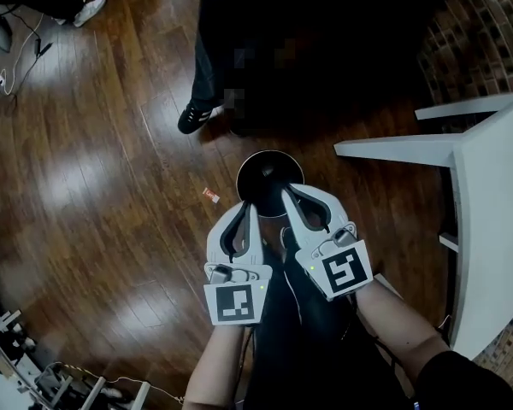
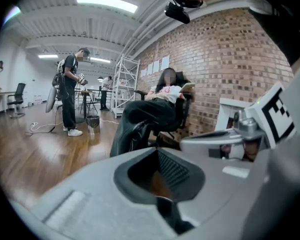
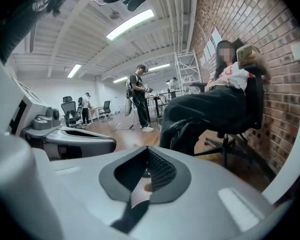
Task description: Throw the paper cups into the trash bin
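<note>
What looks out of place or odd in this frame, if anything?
A small orange-and-white scrap lies on the wooden floor, just left of the black trash bin and outside it. Nothing else stands out.

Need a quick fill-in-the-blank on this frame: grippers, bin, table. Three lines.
1. The fingers of the left gripper and the right gripper are both ____.
2. In the head view, the round black trash bin stands on the brown wooden floor to the ____ of the white table.
3. Each gripper holds ____.
Missing words: shut; left; nothing.
</note>
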`<state>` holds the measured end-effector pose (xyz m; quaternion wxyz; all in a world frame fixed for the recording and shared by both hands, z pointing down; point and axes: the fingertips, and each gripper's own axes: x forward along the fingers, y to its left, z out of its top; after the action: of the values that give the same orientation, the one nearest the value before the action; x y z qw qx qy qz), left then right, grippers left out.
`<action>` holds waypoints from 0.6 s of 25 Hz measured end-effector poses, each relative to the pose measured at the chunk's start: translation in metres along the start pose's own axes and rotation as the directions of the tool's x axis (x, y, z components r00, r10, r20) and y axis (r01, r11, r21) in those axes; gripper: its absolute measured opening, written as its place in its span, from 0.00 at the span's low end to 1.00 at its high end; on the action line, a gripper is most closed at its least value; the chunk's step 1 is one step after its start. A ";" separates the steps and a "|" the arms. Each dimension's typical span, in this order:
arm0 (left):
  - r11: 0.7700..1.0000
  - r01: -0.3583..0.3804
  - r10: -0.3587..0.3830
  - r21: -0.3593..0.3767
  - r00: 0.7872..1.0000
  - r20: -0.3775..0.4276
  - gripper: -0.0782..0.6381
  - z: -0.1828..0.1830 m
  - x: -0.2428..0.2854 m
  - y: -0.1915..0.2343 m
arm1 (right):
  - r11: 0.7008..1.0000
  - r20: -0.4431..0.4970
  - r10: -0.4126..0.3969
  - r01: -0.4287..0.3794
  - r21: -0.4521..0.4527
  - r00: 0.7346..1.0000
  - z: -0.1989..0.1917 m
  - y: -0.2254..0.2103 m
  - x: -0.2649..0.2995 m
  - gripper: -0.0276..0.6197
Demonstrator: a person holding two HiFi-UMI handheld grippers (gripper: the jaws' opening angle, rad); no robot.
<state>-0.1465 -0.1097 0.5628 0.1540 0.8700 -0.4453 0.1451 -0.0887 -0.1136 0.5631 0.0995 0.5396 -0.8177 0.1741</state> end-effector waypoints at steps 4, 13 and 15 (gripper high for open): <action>1.000 0.004 -0.005 0.024 0.999 0.034 0.12 0.042 -0.013 -0.005 | 1.000 0.056 -0.013 0.014 -0.005 0.998 0.049 0.007 -0.017 0.05; 0.999 -0.020 0.014 0.038 0.990 0.137 0.12 0.159 -0.061 -0.005 | 0.999 0.184 -0.002 0.011 -0.049 0.983 0.163 0.036 -0.062 0.05; 0.998 -0.021 0.012 0.054 0.986 0.164 0.12 0.186 -0.069 -0.005 | 0.998 0.224 -0.007 0.022 -0.062 0.974 0.193 0.039 -0.070 0.05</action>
<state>-0.1599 -0.1308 0.3661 0.0916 0.8793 -0.4593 0.0867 -0.0921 -0.1161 0.3539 0.0252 0.5582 -0.8249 0.0852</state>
